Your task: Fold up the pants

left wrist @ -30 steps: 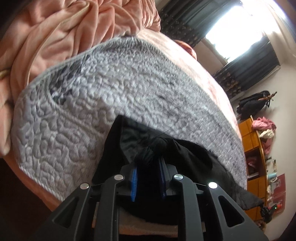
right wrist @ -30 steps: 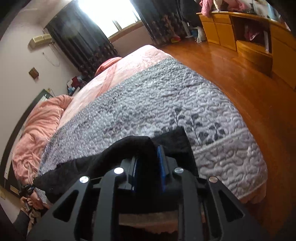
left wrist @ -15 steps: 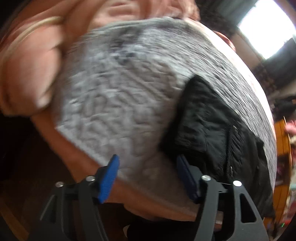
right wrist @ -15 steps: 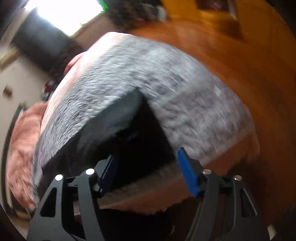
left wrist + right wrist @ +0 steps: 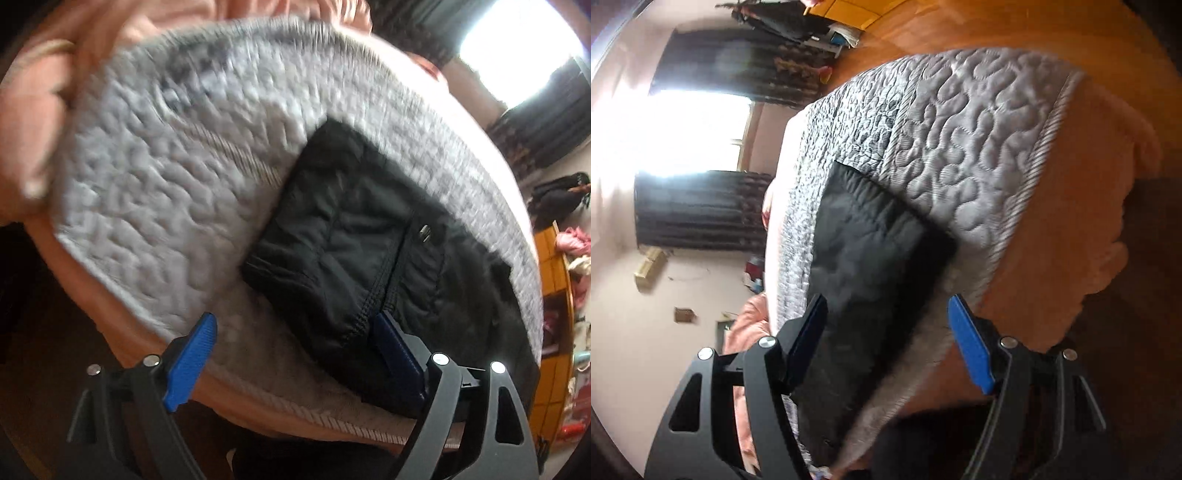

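Presently, the black pants (image 5: 354, 236) are laid folded near the quilt's (image 5: 166, 184) front edge, released, both left gripper (image 5: 291, 354) and right gripper (image 5: 890, 339) spread wide and empty.

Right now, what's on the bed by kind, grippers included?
Black folded fabric pants: 1
Grey quilted bedspread: 1
Crumpled pink blanket: 1
Open grippers, blue-padded fingers: 2, left gripper, right gripper
Total: 5

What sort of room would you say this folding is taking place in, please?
Most likely a bedroom in a home: the black pants lie on a bed covered by a grey quilted bedspread, with dark curtains beside a bright window and wooden cabinets along the wall.
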Available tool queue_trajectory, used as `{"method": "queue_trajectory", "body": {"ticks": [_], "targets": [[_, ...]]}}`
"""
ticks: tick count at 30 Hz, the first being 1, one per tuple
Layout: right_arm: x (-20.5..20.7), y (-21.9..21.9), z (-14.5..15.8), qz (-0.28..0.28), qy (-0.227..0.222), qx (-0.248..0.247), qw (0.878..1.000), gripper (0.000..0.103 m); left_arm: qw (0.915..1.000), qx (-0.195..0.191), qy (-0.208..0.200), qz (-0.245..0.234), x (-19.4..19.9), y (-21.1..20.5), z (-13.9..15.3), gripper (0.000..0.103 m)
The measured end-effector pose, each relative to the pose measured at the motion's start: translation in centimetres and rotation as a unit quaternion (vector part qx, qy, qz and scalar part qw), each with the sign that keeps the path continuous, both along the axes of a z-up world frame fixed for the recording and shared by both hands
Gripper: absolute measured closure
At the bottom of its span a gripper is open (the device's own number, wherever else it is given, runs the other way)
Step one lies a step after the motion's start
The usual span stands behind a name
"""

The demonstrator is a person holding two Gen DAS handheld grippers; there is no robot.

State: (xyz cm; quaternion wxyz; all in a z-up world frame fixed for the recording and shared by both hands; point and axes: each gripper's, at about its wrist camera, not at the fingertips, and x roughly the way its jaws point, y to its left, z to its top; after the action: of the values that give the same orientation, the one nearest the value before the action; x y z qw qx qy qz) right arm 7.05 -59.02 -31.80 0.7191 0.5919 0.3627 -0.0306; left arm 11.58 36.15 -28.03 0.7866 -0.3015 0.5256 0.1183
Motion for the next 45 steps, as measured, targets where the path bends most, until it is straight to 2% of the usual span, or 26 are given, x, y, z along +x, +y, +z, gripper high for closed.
{"method": "queue_trajectory", "body": {"ticks": [2,6,7,9,11,12,13,14,16,21,22,24,25,26,27,28,29,30,32,35,37,39,40,41,45], "targets": [[1.0,0.1,-0.4,-0.002,0.003,0.002,1.0,0.035,0.9998,-0.008,0.02,0.001,0.8,-0.3,-1.1,0.027],[2.9,0.7,-1.2,0.002,0.009,0.002,1.0,0.038,0.9997,-0.011,0.022,0.004,0.9,-0.7,-1.2,0.061],[3.6,0.8,-1.5,0.005,0.013,-0.001,1.0,0.04,0.9997,-0.007,0.023,0.003,1.1,-1.0,-1.2,0.063],[4.5,1.2,-1.7,0.011,0.012,-0.004,1.0,0.055,0.9993,0.022,0.029,0.002,1.8,-1.7,-0.9,0.064],[5.7,1.8,-1.1,0.024,0.002,-0.015,1.0,0.086,0.9988,0.038,0.026,0.014,1.9,-2.0,-0.6,0.066],[5.9,2.1,-0.8,0.03,-0.007,-0.018,0.999,0.093,0.9984,0.046,0.022,0.023,2.0,-2.1,-0.4,0.069],[6.3,2.5,0.0,0.037,-0.018,-0.028,0.999,0.094,0.9977,0.055,0.018,0.036,1.9,-2.1,-0.3,0.07],[6.7,3.0,1.1,0.047,-0.028,-0.052,0.997,0.094,0.9966,0.065,0.016,0.048,1.7,-2.1,-0.2,0.073],[7.1,3.2,1.6,0.051,-0.03,-0.065,0.996,0.094,0.9944,0.082,0.014,0.065,1.6,-2.0,-0.3,0.073],[7.5,1.9,-2.5,0.047,0.045,-0.063,0.996,0.094,0.9933,0.09,0.023,0.07,1.6,-2.0,-1.0,0.072],[7.4,1.8,-2.9,0.046,0.047,-0.059,0.996,0.092,0.993,0.094,0.024,0.068,1.8,-2.2,-1.1,0.072],[6.8,1.9,-2.9,0.04,0.037,-0.048,0.997,0.086,0.993,0.092,0.022,0.07,1.7,-2.3,-1.0,0.073],[6.4,1.9,-2.6,0.037,0.03,-0.036,0.998,0.075,0.9931,0.09,0.021,0.072,1.7,-2.4,-0.7,0.073],[6.1,1.8,-2.6,0.037,0.025,-0.026,0.999,0.06,0.9931,0.092,0.018,0.07,1.5,-2.6,-0.3,0.073],[5.7,1.7,-2.3,0.037,0.019,-0.021,0.999,0.054,0.993,0.098,0.014,0.064,1.4,-2.9,0.3,0.073],[5.2,1.6,-1.9,0.038,0.018,-0.022,0.999,0.049,0.9925,0.106,0.01,0.059,1.1,-3.2,1.0,0.072],[4.7,1.8,-1.4,0.041,0.013,-0.025,0.999,0.049,0.9914,0.118,-0.002,0.056,0.7,-3.7,2.0,0.061],[4.1,2.1,-1.0,0.048,0.009,-0.024,0.999,0.049,0.9904,0.126,-0.015,0.055,0.3,-4.1,2.8,0.041],[4.0,2.8,-0.7,0.061,0.005,-0.02,0.998,0.048,0.9869,0.142,-0.054,0.054,-0.5,-5.3,4.8,0.026],[4.6,3.7,-1.0,0.059,0.011,-0.015,0.998,0.048,0.9846,0.15,-0.083,0.034,-0.5,-7.2,6.3,0.019],[5.0,4.0,-1.6,0.052,0.014,-0.01,0.999,0.048,0.9866,0.138,-0.087,0.014,0.2,-8.1,6.1,0.013],[5.2,4.2,-2.2,0.046,0.027,-0.012,0.999,0.059,0.9895,0.12,-0.081,-0.008,1.0,-9.1,5.2,0.012],[5.2,4.2,-2.7,0.044,0.033,-0.006,0.998,0.081,0.9903,0.114,-0.078,-0.018,1.4,-9.6,4.6,0.012],[5.2,4.4,-3.0,0.043,0.038,-0.004,0.998,0.096,0.9905,0.112,-0.076,-0.024,1.6,-10.3,4.3,0.012],[4.1,4.2,-4.1,0.04,0.043,-0.013,0.998,0.097,0.9912,0.114,-0.066,-0.013,2.1,-11.5,2.4,0.012]]}}
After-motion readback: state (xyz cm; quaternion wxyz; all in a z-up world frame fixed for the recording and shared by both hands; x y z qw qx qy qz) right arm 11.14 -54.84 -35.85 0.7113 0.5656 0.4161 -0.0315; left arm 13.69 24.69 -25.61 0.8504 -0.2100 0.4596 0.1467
